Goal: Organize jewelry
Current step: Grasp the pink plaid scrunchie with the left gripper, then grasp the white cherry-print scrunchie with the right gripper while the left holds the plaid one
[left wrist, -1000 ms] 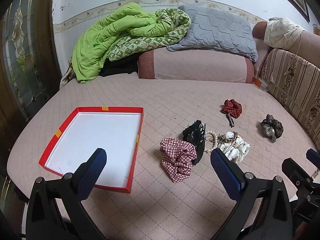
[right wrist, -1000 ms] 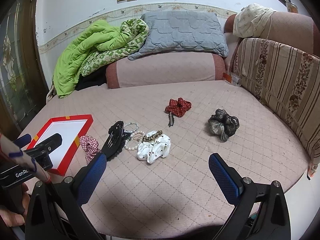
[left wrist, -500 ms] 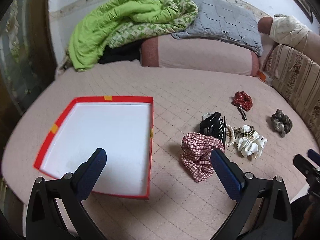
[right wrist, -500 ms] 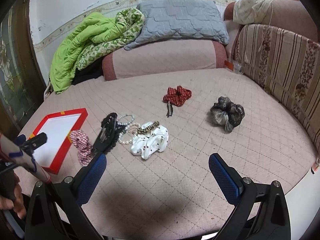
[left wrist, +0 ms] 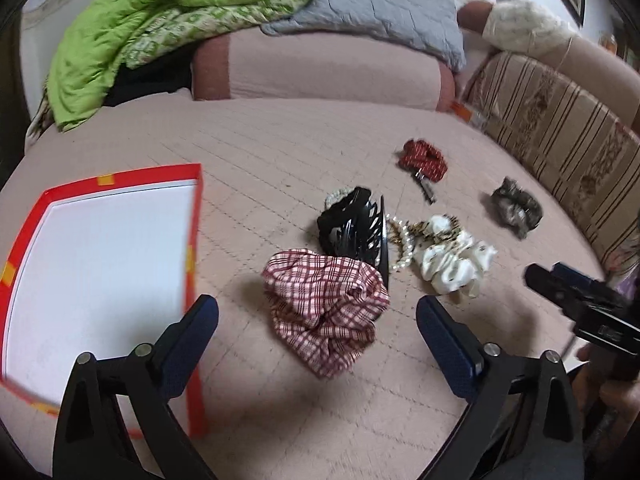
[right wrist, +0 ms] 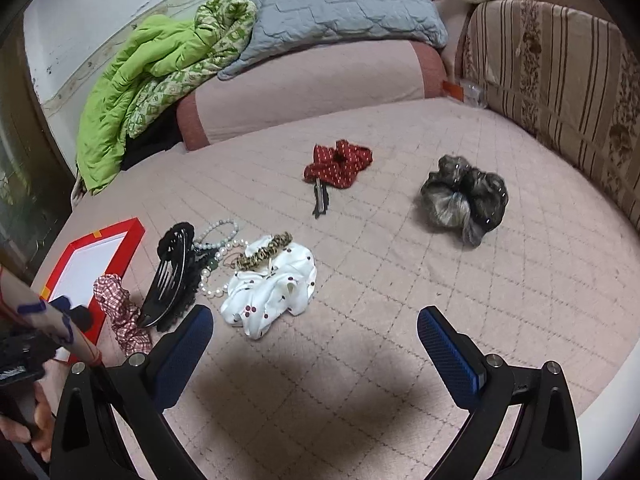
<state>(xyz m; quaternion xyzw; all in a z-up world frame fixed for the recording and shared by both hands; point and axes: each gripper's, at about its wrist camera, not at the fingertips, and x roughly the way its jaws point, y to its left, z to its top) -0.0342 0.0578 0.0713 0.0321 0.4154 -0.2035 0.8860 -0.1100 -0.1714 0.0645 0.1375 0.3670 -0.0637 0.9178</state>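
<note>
Pink quilted bed: left gripper (left wrist: 318, 330) has dropped toward the checked scrunchie (left wrist: 326, 310), now between its spread, just-narrowing fingers, untouched; red tray (left wrist: 196, 216) just left; right gripper (right wrist: 314, 338) spread, empty

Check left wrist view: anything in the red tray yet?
No. The red tray shows only its bare white floor; the plaid scrunchie and other pieces lie on the bed beside it.
</note>
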